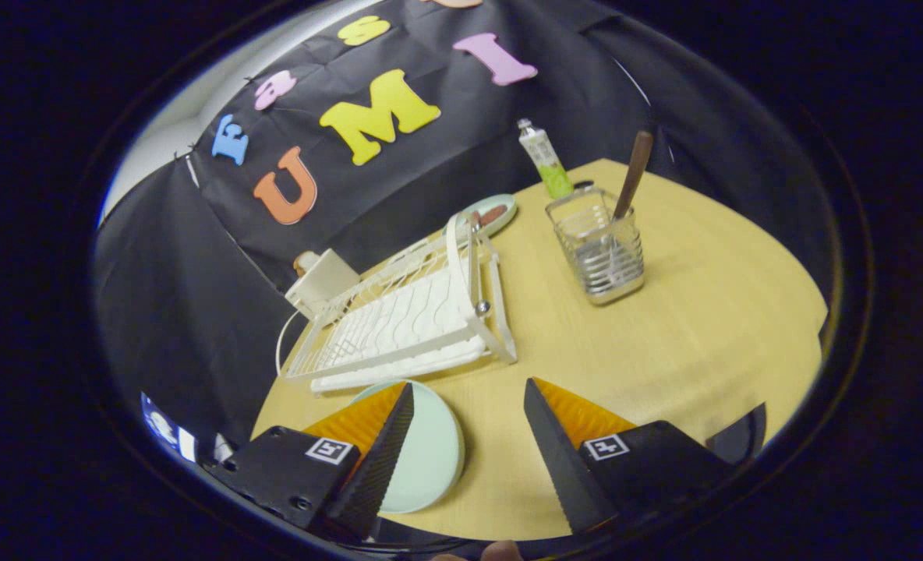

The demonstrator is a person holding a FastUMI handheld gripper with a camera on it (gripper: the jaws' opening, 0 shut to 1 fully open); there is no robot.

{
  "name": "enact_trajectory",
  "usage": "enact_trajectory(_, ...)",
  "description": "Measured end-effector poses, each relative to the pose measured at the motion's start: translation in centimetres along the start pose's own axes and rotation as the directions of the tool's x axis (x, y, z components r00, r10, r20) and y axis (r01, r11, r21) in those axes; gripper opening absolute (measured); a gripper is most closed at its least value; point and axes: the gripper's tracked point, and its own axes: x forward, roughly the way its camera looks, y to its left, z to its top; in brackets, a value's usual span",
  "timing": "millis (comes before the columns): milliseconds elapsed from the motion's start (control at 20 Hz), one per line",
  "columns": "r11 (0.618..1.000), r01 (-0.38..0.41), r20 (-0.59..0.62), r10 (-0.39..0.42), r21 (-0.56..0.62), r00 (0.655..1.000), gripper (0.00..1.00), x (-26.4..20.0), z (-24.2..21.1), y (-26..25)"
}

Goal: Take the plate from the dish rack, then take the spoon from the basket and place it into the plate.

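Plate (426,460) lies flat on the table (664,312); gripper (469,401) jaws released, empty. Advance to basket (603,249), clamp the spoon (631,175) handle, lift vertically

Open tabletop (687,327) to basket (598,249); dish rack (407,319) blocks beside.

Recording booth (cloth-walled): wooden table (664,327) staged with dish rack (399,319).
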Motion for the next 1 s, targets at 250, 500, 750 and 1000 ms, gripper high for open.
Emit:
enact_trajectory(250, 0.959, 0.215, 0.318, -0.150, -0.182, 0.936, 1.00, -3.6, 4.8, -4.7)
enact_trajectory(500, 0.929, 0.301, 0.423, -0.189, -0.215, 0.886, 1.00, -4.0, 7.7, -8.4)
enact_trajectory(750, 0.931, 0.297, 0.433, -0.183, -0.213, 0.883, 1.00, -0.4, 11.5, -12.4)
enact_trajectory(1000, 0.938, 0.271, 0.405, -0.167, -0.215, 0.899, 0.96, 3.2, 14.0, -14.7)
